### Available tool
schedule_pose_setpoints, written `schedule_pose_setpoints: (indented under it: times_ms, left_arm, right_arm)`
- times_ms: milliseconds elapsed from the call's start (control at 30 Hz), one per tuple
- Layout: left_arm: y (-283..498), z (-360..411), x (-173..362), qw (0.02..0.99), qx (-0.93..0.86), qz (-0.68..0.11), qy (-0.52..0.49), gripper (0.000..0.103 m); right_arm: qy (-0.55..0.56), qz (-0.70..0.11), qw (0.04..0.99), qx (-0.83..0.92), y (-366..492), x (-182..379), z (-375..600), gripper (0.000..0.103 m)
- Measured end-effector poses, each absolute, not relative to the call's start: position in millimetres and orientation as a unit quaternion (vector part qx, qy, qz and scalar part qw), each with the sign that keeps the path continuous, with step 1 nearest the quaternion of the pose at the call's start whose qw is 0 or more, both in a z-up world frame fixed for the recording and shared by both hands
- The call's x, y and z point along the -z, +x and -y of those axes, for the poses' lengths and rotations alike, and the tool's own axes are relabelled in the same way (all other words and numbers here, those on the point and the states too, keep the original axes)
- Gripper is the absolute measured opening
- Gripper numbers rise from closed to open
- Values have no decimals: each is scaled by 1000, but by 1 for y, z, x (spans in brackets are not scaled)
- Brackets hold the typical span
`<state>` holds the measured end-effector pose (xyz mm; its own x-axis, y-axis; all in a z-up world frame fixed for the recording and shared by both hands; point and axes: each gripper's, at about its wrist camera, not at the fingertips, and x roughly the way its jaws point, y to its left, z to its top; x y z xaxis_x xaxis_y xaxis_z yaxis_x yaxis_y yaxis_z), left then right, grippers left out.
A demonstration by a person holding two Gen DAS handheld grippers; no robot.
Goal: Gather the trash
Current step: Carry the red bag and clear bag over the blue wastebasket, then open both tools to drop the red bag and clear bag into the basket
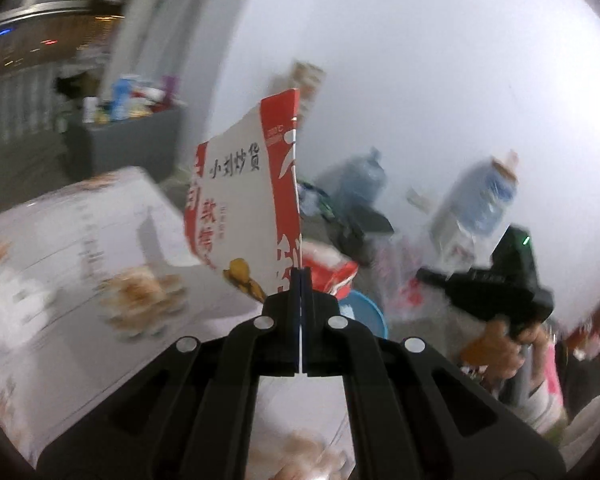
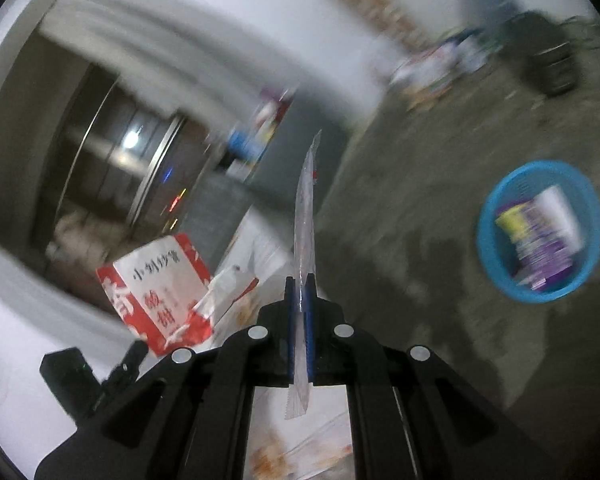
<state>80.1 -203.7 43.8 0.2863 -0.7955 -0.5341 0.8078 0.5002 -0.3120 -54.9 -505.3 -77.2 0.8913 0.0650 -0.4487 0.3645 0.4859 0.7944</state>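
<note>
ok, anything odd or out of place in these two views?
Mostly floor clutter: loose packaging and large water bottles lie scattered along the wall. The blue basket already holds some trash. Both grippers carry litter, the left gripper a red-and-white paper bag, the right gripper a clear wrapper.

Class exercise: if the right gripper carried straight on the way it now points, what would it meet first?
Probably the grey cabinet or the concrete floor at its foot; blur hides the depth. The right gripper is shut on a clear plastic wrapper. The blue basket sits well right.

wrist cams fwd, both see red-white bag (image 1: pixel 244 196)
</note>
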Motion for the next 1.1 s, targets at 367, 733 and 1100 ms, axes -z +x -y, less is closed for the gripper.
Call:
schedule_pose_setpoints:
  times_ms: [367, 733, 1100]
  left_arm:
    - [70, 433, 44, 707, 548, -424, 139, 0]
    - [72, 546, 155, 683, 502, -490, 204, 40]
    - [117, 464, 97, 706, 493, -498, 102, 40]
  right_arm:
    - [537, -173, 801, 201, -119, 110, 570, 4]
    - [556, -204, 768, 243, -124, 159, 600, 4]
    - [575, -266, 726, 265, -88, 208, 611, 4]
